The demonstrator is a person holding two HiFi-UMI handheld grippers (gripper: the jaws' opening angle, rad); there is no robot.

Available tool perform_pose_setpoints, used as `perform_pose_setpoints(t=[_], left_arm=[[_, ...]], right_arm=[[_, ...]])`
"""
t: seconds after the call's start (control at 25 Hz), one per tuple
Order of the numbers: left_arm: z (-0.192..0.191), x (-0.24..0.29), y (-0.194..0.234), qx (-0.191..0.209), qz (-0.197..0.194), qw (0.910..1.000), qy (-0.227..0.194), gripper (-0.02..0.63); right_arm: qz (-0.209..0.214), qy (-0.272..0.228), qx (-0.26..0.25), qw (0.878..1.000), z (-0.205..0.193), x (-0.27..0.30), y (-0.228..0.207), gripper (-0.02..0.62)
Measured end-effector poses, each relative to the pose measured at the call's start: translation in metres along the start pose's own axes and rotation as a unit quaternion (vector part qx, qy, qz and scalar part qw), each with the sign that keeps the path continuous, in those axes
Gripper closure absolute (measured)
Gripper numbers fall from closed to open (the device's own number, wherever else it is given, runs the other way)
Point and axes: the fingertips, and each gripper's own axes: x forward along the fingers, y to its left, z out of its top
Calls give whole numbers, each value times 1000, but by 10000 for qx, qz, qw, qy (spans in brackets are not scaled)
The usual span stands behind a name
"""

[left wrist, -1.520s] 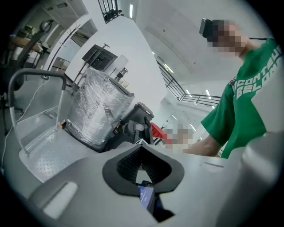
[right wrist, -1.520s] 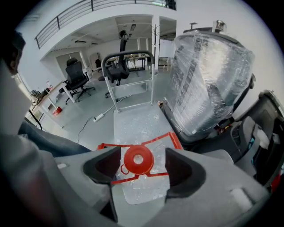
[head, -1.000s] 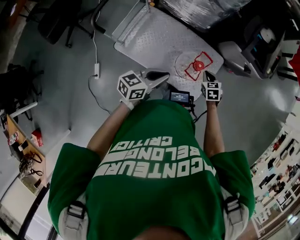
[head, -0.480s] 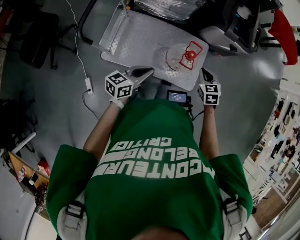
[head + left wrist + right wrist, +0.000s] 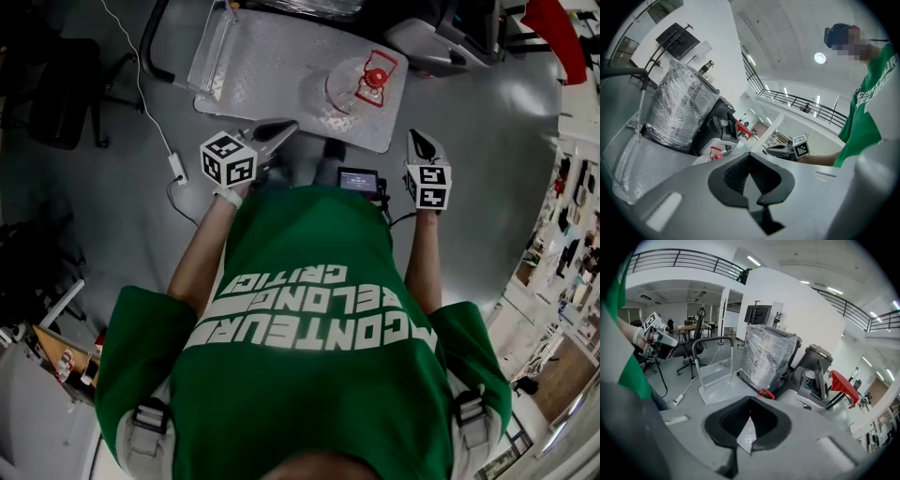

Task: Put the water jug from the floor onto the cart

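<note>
Over the last second both tools are drawn back from the cart (image 5: 272,66). The gap between the jaw tips and the deck's near edge is seen to widen. This is clearest at the right gripper (image 5: 418,141), which a second ago was close beside the water jug (image 5: 349,89) and is now well apart from it. The jug itself is not shifted on the deck (it is kept near the same corner throughout). The jaws of the left gripper (image 5: 284,127) are pressed together with nothing between them, and the right pair is likewise clenched on nothing. From this the placing is judged complete, with only the retreat left.

The jug is found on the cart, ahead of both jaw pairs and beyond their tips. It is ahead and to the left of the left jaws, and nearly straight ahead of the right ones. It is stood upright, its long axis vertical, with the red cap (image 5: 376,75) pointed upward toward the head camera.
</note>
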Motion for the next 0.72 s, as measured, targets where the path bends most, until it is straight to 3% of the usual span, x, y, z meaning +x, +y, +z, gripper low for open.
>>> perform_pose_setpoints(t=[0.36,0.72], left_arm=[[-3,22,-14,45,-4,9998,205,597],[-9,102,-58,269,-227,9979,548,597]], right_arm=[[-110,-96,287,9995,-21,-18,-20,602],[47,-284,646,9975,-59,-45,-61,602]])
